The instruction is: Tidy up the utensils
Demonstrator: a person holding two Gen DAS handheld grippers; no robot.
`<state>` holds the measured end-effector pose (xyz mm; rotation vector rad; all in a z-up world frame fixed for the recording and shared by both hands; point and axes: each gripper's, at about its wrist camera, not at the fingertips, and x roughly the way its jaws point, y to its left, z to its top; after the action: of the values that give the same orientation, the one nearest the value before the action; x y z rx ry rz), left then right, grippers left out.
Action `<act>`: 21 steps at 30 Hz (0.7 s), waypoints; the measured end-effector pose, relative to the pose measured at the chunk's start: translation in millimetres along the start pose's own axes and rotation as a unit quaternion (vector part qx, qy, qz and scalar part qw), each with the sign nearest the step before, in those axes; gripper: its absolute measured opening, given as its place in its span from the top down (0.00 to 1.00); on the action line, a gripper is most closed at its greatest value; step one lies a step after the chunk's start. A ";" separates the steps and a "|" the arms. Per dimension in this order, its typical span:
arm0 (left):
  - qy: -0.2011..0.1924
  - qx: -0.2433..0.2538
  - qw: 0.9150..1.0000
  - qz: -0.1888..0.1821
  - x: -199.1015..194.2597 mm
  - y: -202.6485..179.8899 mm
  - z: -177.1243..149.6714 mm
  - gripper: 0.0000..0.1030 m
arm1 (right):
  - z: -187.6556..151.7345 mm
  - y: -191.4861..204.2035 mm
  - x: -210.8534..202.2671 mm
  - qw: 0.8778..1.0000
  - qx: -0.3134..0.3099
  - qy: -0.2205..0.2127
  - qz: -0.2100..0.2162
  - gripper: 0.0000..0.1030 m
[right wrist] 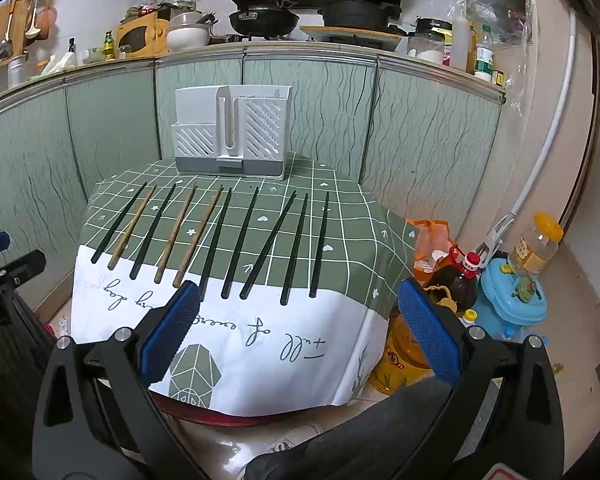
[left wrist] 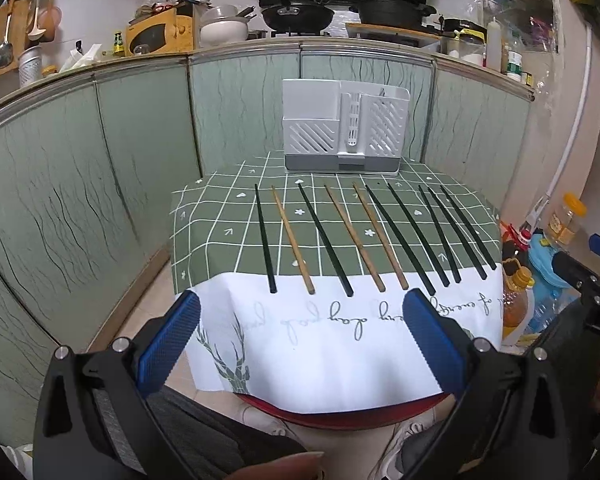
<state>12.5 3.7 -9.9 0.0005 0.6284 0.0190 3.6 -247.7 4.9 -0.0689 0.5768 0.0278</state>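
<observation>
Several chopsticks lie side by side on a small table with a green checked cloth (left wrist: pixel 220 216): black ones (left wrist: pixel 265 236) and three wooden ones (left wrist: pixel 293 240). They also show in the right wrist view, black (right wrist: pixel 319 240) and wooden (right wrist: pixel 176 233). A white slotted utensil holder (left wrist: pixel 342 128) stands at the table's far edge, also seen in the right wrist view (right wrist: pixel 232 132). My left gripper (left wrist: pixel 302 332) is open and empty, held before the table's near edge. My right gripper (right wrist: pixel 300 320) is open and empty, likewise short of the chopsticks' near ends.
Green cabinet doors (left wrist: pixel 132 152) curve behind the table under a cluttered counter with pans (left wrist: pixel 298 14). Oil bottles (right wrist: pixel 456 280), a blue container (right wrist: pixel 512 300) and a jar (right wrist: pixel 536 244) crowd the floor to the right. A red stool rim (left wrist: pixel 340 420) shows under the cloth.
</observation>
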 end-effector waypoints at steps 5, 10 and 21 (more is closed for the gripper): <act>-0.002 0.000 1.000 0.000 -1.0 0.4 0.5 0.04 | 0.2 -1.1 -0.2 1.000 0.002 -0.003 -0.001 0.08; -0.003 0.001 1.000 0.000 -0.8 0.4 0.5 0.04 | -1.0 -3.7 0.4 1.000 0.007 -0.003 0.001 0.08; -0.003 0.005 1.000 -0.002 -1.2 -0.7 -0.1 0.04 | -2.3 -5.5 1.6 1.000 0.011 -0.001 0.005 0.08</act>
<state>11.5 3.1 -9.3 0.0086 0.6224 0.0125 3.9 -253.3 2.5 -0.0455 0.5756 0.0314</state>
